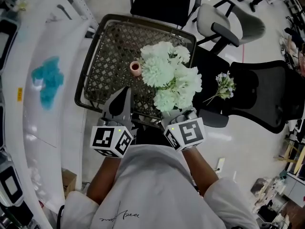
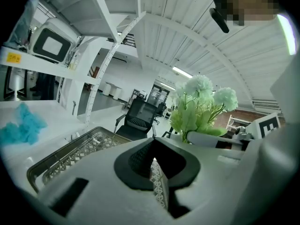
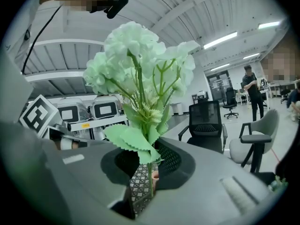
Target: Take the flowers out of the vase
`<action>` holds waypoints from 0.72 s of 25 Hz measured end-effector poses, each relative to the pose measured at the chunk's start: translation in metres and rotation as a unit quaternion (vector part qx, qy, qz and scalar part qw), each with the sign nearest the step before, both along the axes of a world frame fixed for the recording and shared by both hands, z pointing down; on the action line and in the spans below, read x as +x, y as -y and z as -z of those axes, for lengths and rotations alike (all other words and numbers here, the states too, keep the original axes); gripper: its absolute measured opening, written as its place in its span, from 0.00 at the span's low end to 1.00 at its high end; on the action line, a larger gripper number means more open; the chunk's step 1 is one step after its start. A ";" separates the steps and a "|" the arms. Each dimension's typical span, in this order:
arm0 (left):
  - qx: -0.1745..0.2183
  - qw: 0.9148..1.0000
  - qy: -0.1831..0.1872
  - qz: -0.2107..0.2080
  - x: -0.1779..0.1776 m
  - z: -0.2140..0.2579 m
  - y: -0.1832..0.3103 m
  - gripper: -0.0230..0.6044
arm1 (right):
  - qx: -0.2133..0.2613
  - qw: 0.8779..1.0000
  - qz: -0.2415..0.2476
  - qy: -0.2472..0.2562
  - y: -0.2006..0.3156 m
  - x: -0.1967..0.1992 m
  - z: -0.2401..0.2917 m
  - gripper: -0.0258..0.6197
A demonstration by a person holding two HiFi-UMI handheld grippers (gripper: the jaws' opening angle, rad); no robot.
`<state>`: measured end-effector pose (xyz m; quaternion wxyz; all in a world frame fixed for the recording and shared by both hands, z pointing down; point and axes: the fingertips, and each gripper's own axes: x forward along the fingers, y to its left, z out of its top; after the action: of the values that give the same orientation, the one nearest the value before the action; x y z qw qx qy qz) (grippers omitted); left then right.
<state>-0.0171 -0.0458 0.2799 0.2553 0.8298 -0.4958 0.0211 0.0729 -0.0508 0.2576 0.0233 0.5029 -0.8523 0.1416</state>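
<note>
Nearby, vase [image 1: 136,67] on mesh tray [image 1: 102,61], sprig [image 1: 225,86] on black chair [image 1: 267,97].

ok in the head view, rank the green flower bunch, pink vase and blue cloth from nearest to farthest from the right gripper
1. green flower bunch: stem held in the right gripper
2. pink vase: on the mesh tray, up and left
3. blue cloth: far left, off the tray

No wording is legible; the script print [image 1: 119,217] on the white shirt [image 1: 157,175] stays unreadable.
</note>
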 end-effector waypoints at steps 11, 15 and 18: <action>0.022 1.000 0.009 -0.015 0.016 0.021 -0.018 0.04 | 0.002 1.000 0.016 0.004 -0.031 0.014 0.014 0.14; 0.027 0.999 0.008 -0.018 0.023 0.031 -0.030 0.04 | 0.000 0.999 0.034 0.010 -0.048 0.017 0.022 0.14; 0.035 0.999 0.006 -0.027 0.029 0.038 -0.035 0.04 | 0.002 0.999 0.050 0.005 -0.058 0.017 0.030 0.13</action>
<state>0.0118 -0.0106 0.2414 0.2224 0.8511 -0.4753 0.0154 0.0898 0.0068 0.2279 0.0252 0.4592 -0.8768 0.1406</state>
